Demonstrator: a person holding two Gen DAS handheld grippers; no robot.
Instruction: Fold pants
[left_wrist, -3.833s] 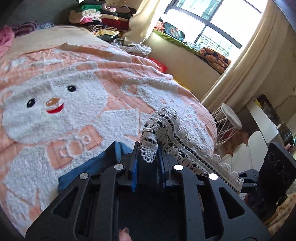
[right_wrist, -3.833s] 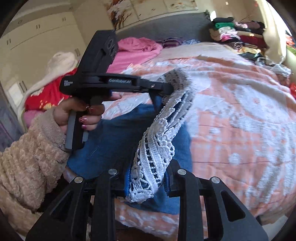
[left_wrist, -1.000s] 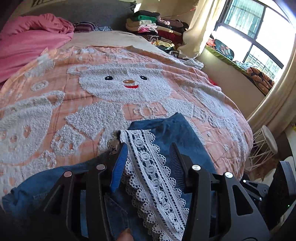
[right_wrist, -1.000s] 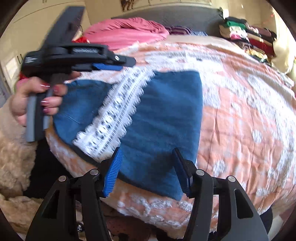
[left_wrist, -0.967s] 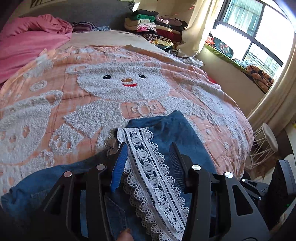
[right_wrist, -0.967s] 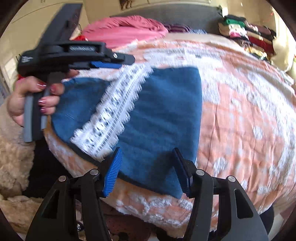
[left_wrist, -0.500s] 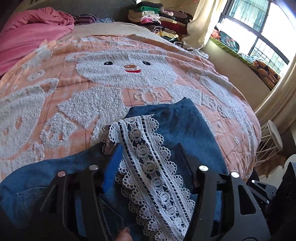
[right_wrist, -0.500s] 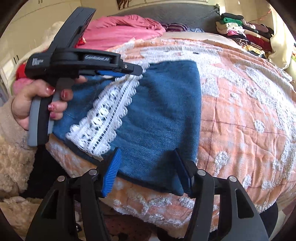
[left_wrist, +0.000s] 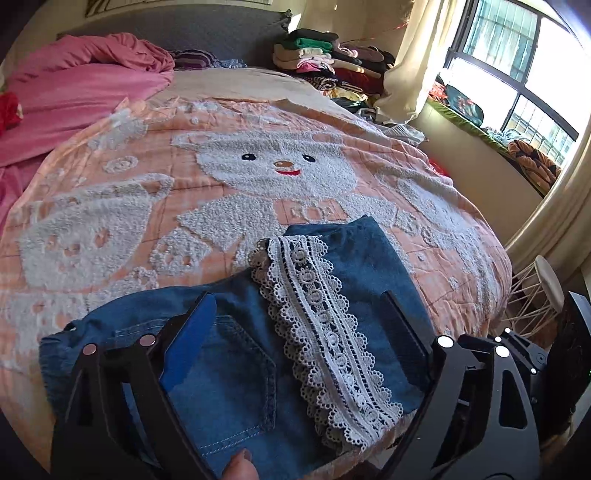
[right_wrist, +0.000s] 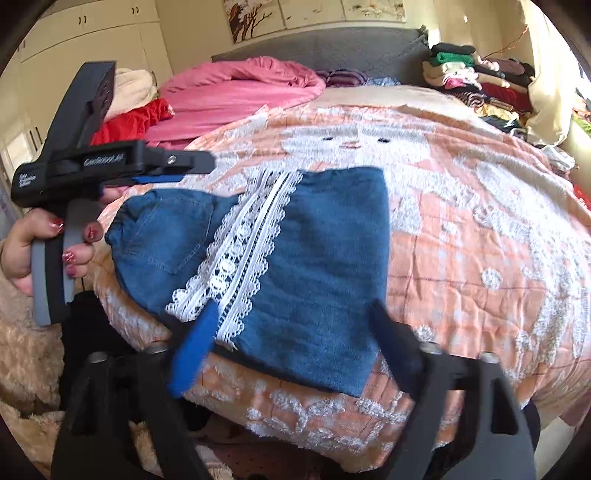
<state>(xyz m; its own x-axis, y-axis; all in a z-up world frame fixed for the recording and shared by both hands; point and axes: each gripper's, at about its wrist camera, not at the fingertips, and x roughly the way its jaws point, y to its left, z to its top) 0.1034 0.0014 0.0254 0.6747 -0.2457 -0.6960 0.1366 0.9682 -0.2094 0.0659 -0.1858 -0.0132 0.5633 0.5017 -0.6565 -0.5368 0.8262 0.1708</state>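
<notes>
Lying folded near the bed's (right_wrist: 480, 229) front edge, the pants (right_wrist: 325, 258) risked sliding off or springing open, since the lace trim (left_wrist: 317, 314) sat loose on top. Both the left hand-held gripper (left_wrist: 299, 314) and right hand-held gripper (right_wrist: 291, 325) hung spread, holding nothing. White lettering on the left one read roughly "GenRobot.AI".

The blue denim pants with a white lace-trimmed hem (left_wrist: 325, 332) lie folded and flat near the edge of the bed, on an orange blanket with a white fluffy bear pattern (left_wrist: 258, 166). The leg part is doubled over the seat, so the lace band (right_wrist: 240, 251) runs across the middle. A stitched back pocket (left_wrist: 229, 376) shows beside the lace.
</notes>
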